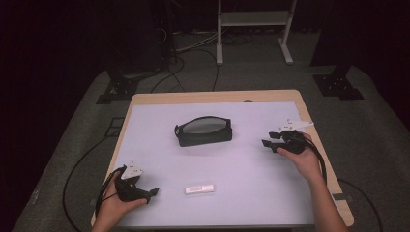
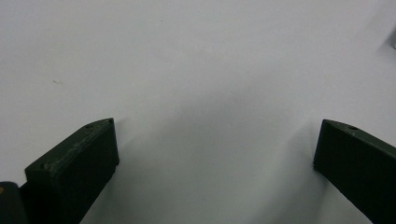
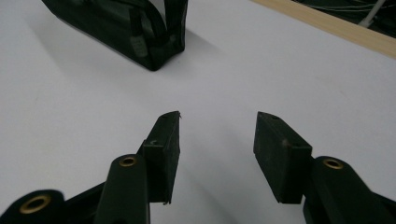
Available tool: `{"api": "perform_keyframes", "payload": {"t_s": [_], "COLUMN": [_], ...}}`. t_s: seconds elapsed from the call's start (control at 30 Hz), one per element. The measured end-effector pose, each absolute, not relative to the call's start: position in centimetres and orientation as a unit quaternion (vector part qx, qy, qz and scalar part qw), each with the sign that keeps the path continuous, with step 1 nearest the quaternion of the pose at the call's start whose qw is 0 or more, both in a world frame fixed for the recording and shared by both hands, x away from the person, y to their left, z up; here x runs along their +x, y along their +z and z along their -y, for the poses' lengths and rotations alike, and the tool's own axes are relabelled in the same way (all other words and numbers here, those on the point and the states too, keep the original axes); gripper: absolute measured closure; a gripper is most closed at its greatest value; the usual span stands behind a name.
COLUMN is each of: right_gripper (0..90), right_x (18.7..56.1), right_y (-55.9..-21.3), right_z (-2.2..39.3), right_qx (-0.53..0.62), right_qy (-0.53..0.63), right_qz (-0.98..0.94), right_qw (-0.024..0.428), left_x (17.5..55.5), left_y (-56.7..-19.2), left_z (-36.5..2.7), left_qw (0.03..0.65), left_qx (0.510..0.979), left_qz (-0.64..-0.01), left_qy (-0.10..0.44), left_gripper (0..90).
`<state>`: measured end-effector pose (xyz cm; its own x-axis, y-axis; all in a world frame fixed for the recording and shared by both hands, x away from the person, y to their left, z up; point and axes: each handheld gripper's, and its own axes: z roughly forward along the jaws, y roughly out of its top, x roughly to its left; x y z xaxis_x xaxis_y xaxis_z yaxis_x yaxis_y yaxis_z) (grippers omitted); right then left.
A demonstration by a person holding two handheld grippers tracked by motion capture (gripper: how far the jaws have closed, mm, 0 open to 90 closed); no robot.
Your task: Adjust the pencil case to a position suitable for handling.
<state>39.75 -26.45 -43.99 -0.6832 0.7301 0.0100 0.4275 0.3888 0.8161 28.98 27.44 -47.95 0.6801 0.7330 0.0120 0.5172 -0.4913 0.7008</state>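
Looks like the approach step to me: neither hand has anything yet, and the right gripper [image 1: 269,138] is pointed at the black pouch [image 1: 203,131], so I'd guess that's what gets grabbed. Its jaws sit about half open with nothing but bare mat between them. In the right gripper view the pouch [image 3: 135,32] is ahead of the jaws and off to their left, well apart, so the next move calls for a reach forward and a bit of a swing left, probably with the jaws opened wider or lined up on a thin edge or the strap. The pouch is soft-looking, oval, lying flat with its top gaping open and a pale lining showing inside. The left gripper [image 1: 150,194] rests low near the table's near edge, jaws wide apart and empty, with a small white bar [image 1: 199,188] just beside it, off its tips.
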Motion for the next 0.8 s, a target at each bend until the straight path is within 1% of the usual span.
{"api": "perform_keyframes", "payload": {"t_s": [0.47,0.8], "right_gripper": [51.2,51.9], "right_x": [41.5,42.5], "right_y": [-42.1,-41.3], "right_z": [24.5,23.0], "right_qx": [0.333,0.317], "right_qy": [0.439,0.449], "right_qz": [-0.817,-0.819], "right_qw": [0.172,0.163], "left_x": [29.0,29.0], "left_y": [-48.0,-48.0], "left_z": [-27.4,-27.5], "left_qw": [0.345,0.344], "left_qx": [0.849,0.850], "left_qz": [-0.368,-0.368], "left_qy": [0.157,0.156], "left_gripper": [0.0,0.0]}}
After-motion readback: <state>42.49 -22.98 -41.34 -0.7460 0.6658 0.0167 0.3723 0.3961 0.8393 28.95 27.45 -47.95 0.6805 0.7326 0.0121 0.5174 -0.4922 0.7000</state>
